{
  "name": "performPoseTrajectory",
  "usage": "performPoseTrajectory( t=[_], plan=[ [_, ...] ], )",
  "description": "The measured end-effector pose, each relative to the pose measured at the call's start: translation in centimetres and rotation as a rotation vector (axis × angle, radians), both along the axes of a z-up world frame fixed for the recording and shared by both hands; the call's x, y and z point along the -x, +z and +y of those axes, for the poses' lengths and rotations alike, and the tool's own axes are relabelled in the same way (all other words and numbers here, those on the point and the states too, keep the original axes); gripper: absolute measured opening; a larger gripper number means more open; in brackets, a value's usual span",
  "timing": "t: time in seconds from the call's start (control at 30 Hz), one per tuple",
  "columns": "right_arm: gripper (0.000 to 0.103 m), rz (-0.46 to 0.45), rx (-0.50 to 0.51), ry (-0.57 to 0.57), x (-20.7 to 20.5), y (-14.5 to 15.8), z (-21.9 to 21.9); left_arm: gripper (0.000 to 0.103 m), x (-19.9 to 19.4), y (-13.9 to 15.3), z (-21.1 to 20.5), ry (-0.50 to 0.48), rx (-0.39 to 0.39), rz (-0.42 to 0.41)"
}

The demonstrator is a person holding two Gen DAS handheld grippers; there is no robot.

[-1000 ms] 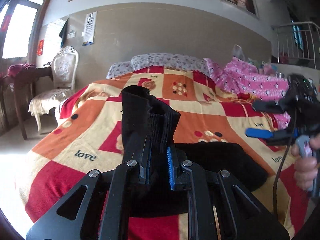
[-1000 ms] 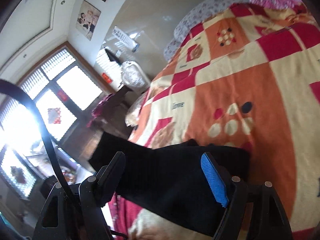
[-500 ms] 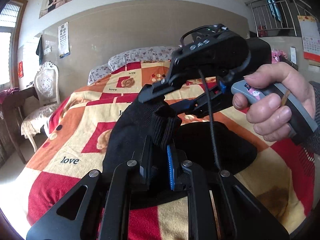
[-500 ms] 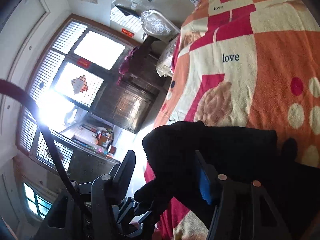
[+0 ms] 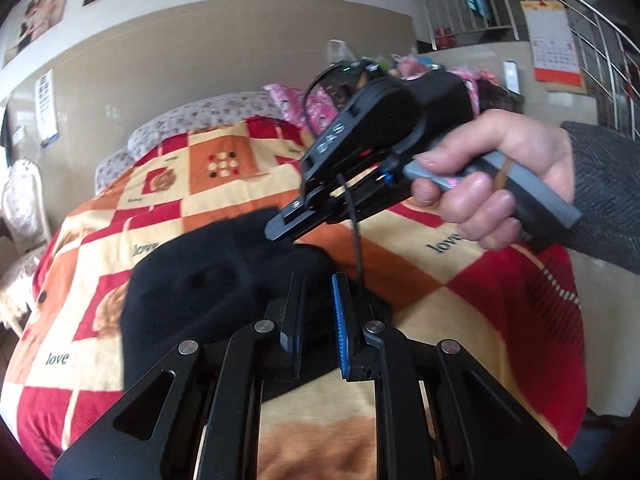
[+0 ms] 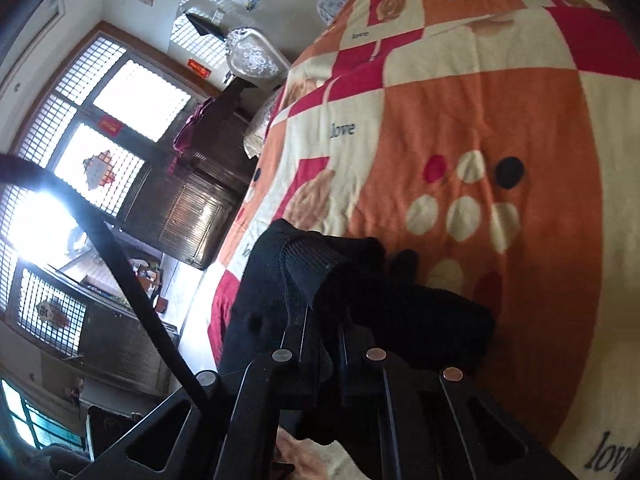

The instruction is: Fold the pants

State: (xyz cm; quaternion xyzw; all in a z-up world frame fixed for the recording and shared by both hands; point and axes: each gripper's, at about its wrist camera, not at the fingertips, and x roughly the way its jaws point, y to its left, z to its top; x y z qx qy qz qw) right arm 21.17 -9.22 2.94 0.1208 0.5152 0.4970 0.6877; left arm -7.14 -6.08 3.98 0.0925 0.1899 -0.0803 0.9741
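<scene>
Black pants [image 5: 200, 288] lie bunched on a red, orange and cream checked bedspread [image 5: 460, 292]. At the bottom of the left wrist view my left gripper [image 5: 319, 280] is shut on a fold of the black cloth. A person's hand [image 5: 492, 184] holds my right gripper [image 5: 280, 232], whose tips press into the far side of the bunch. In the right wrist view the right gripper [image 6: 320, 320] is shut on a ribbed edge of the pants [image 6: 420, 320], which stands up over its fingers. The cloth hides the pads.
Floral pillows [image 5: 208, 116] and pink clothes [image 5: 296, 96] lie at the head of the bed. A white chair [image 6: 252, 56] and a dark wooden cabinet [image 6: 192, 208] stand beyond the bed's left edge. A metal railing [image 5: 560, 0] is at the far right.
The right gripper came in from the right over the pants and closed from wide open onto their ribbed edge. The cloth standing up in the left gripper has sunk lower.
</scene>
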Motion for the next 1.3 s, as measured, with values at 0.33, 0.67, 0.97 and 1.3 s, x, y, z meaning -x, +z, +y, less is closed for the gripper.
performPoseTrajectory(
  t=[0.33,0.67,0.97,1.3],
  plan=[
    [0.005,-0.090,0.094,-0.163,-1.3,-1.3,-4.1,0.012,2.8,1.3,2.0,0.053,0.102,0.018],
    [0.044,-0.010,-0.024,-0.056,4.7,1.3,-1.2,0.012,3.1,3.2,12.6,0.362,0.303,-0.003],
    [0.045,0.313,-0.234,-0.172,6.7,-3.7,-3.7,0.012,2.9,-1.7,13.5,0.437,0.356,0.085],
    [0.010,0.252,-0.274,-0.141,6.8,-3.6,-2.2,0.014,3.1,-3.2,15.8,0.526,0.442,0.138]
  ],
)
